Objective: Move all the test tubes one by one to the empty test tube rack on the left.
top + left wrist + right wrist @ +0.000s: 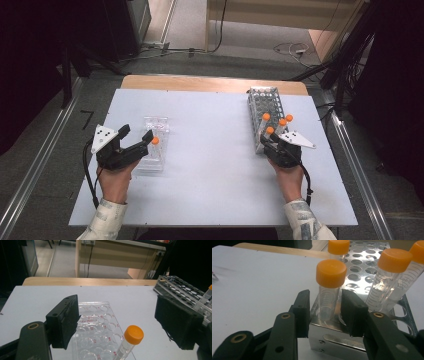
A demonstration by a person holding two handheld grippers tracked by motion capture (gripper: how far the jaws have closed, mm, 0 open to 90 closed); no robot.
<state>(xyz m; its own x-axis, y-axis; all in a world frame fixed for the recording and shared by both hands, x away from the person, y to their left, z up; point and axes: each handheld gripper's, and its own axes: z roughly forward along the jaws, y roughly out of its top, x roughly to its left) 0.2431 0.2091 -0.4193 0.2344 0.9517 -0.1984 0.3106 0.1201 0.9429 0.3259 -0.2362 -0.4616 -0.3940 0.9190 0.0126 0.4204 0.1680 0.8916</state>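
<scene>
A metal tube rack [265, 100] [359, 275] stands at the right of the table and holds several orange-capped tubes. My right gripper [269, 138] [325, 302] is at the rack's near end. Its jaws stand on either side of the nearest tube [270, 131] [331, 273], and a gap shows beside the left jaw, so it is open. At the left lies a clear plastic rack [155, 125] [97, 312] with one orange-capped tube [155, 141] [130, 340] leaning in it. My left gripper [137, 132] [117, 312] hangs wide open at that rack's near left, with this tube low between its jaws, untouched.
The white tabletop [210, 150] lies bare between the two racks. A wooden strip [210, 83] runs along the far edge. Beyond it are cables on the floor [290, 49] and dark stands at both sides. The metal rack [180, 287] also shows in the left gripper view.
</scene>
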